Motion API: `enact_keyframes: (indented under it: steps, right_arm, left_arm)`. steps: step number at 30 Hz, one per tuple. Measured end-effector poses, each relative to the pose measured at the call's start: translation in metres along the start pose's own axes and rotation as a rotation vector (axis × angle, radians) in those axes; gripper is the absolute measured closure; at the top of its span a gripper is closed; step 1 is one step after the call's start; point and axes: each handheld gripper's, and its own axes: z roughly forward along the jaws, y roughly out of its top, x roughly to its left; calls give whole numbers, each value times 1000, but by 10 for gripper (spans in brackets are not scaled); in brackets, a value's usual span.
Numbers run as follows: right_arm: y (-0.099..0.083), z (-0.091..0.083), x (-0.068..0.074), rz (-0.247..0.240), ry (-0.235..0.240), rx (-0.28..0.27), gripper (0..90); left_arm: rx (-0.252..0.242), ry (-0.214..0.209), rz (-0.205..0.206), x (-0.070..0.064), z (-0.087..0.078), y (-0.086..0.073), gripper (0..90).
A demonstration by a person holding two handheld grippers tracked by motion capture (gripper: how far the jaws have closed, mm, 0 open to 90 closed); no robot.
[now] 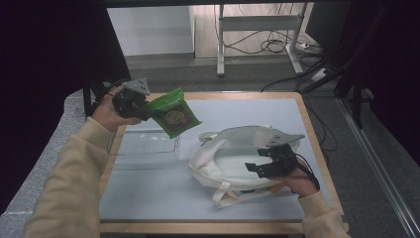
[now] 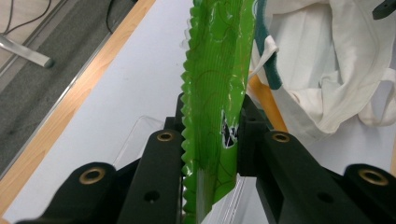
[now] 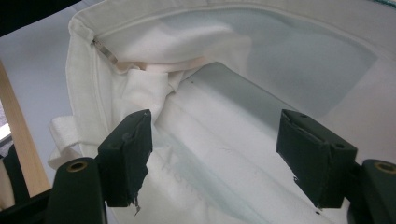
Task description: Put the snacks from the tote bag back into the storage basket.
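Observation:
A green snack packet (image 1: pixel 173 112) hangs in the air over the table's back left, with my left gripper (image 1: pixel 142 110) shut on its edge. In the left gripper view the packet (image 2: pixel 215 93) stands on edge between the two black jaws of my left gripper (image 2: pixel 210 144). A white cloth tote bag (image 1: pixel 223 158) lies on the table right of centre, its mouth gaping. My right gripper (image 1: pixel 257 167) hovers over the bag's near right side. In the right gripper view the gripper (image 3: pixel 215 140) is open above the bag's white inside (image 3: pixel 224 93), with nothing between the pads.
A clear plastic tray (image 1: pixel 146 144) lies on the grey mat (image 1: pixel 148 193) under the packet, left of the bag. The bag's straps (image 1: pixel 223 196) trail toward the table's front edge. The wooden table rim (image 1: pixel 317 134) runs close on the right.

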Motion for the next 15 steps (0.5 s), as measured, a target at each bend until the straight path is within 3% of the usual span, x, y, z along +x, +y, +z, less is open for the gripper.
enact_keyframes:
  steps: [15]
  right_arm:
    - [0,3,1,-5,0,8,266]
  left_arm:
    - [9,25,-44,19,-17,-24,758]
